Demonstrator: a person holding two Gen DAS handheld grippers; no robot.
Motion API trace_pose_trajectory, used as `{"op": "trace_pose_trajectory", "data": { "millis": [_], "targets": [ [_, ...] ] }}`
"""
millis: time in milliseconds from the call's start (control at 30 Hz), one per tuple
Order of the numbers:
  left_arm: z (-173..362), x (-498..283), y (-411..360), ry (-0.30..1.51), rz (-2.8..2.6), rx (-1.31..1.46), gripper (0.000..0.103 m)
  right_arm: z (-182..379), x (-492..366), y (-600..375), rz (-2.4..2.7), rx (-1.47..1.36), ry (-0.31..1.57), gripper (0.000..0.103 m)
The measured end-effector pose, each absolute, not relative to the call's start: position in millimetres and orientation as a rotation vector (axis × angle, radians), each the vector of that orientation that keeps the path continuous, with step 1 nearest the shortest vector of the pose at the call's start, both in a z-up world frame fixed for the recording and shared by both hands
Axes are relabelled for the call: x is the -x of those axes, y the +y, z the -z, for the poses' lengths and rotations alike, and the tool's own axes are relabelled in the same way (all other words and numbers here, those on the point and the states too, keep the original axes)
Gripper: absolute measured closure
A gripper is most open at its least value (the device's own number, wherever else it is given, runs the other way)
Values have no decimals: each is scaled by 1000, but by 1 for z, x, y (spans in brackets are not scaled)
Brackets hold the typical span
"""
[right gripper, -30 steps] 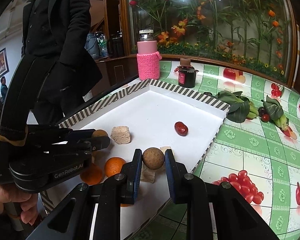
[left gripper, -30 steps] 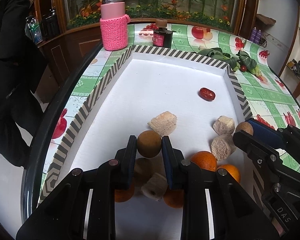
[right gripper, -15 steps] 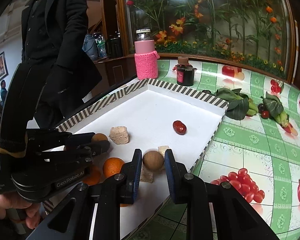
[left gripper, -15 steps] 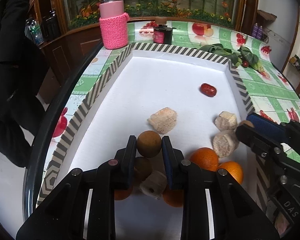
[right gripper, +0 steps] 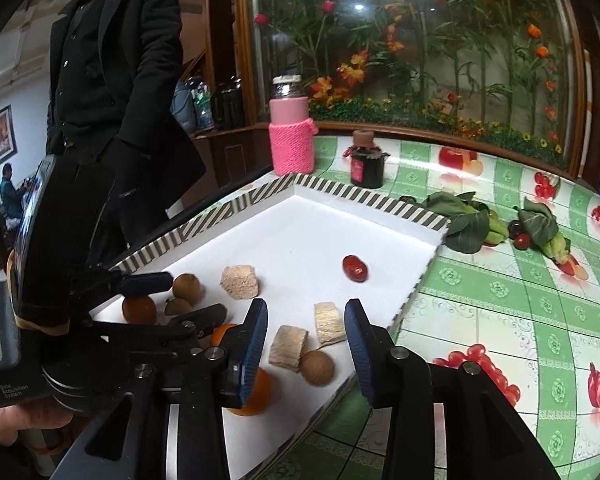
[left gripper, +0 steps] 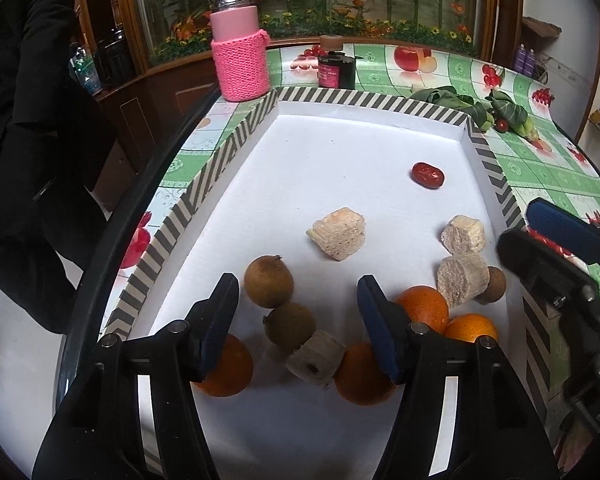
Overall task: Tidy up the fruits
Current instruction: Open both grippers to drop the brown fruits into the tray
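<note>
Left wrist view: left tongs (left gripper: 296, 300), jaws spreading apart with blue pads, nothing pinched; a brown round fruit (left gripper: 269, 286) lies free on the tray floor just inside the left pad, a second brown fruit (left gripper: 289, 323) right behind it. White tray (left gripper: 236, 148) with striped rim, set on the table (left gripper: 548, 168) under a green fruit-print cloth. In the tray's near end: orange (left gripper: 224, 368) under the left finger, orange (left gripper: 360, 374) under the right finger, two more oranges (left gripper: 422, 307) beside the right finger, a pale cut chunk (left gripper: 315, 360) between them. Mid-tray: pale chunk (left gripper: 338, 233), two pale chunks (left gripper: 463, 235) by the right wall, a brown fruit (left gripper: 496, 284) touching the nearer chunk. Far end: red date (left gripper: 427, 175), alone. Right tongs (left gripper: 548, 240) enter at the right edge above the tray rim. Beyond the tray: pink knit-sleeved flask (left gripper: 240, 60), dark jar (left gripper: 336, 68), leafy greens (left gripper: 476, 110). Right wrist view: right tongs (right gripper: 306, 334), jaws spreading apart, nothing pinched; brown fruit (right gripper: 317, 367) lies loose on the tray floor between the fingers, beside two pale chunks (right gripper: 288, 347). Left tongs (right gripper: 172, 300) at left over the oranges, held by a hand (right gripper: 16, 420). Person in dark coat (right gripper: 112, 80) stands behind the table
</note>
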State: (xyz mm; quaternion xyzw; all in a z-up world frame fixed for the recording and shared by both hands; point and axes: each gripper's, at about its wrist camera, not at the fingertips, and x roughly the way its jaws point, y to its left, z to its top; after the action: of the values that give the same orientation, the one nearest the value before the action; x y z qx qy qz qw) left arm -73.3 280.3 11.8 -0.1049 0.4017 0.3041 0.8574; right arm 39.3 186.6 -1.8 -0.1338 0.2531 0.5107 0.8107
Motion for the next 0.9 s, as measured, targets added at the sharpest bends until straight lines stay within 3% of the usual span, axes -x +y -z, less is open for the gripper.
{"op": "trace_pose_trajectory", "data": {
  "millis": [300, 367, 400, 633, 900],
  "targets": [
    [-21, 84, 279, 825, -661, 250, 41, -8, -34, 175, -1087, 284, 525, 64],
    [-22, 86, 274, 821, -675, 241, 33, -10, -33, 171, -1100, 279, 531, 64],
    [-23, 88, 272, 813, -676, 239, 22, -11, -31, 168, -1100, 278, 529, 64],
    [-47, 107, 243, 680, -744, 183, 22, -13, -26, 147, -1109, 269, 517, 64],
    [-47, 108, 230, 713, -729, 196, 22, -10, -27, 137, -1104, 265, 515, 64]
  ]
}}
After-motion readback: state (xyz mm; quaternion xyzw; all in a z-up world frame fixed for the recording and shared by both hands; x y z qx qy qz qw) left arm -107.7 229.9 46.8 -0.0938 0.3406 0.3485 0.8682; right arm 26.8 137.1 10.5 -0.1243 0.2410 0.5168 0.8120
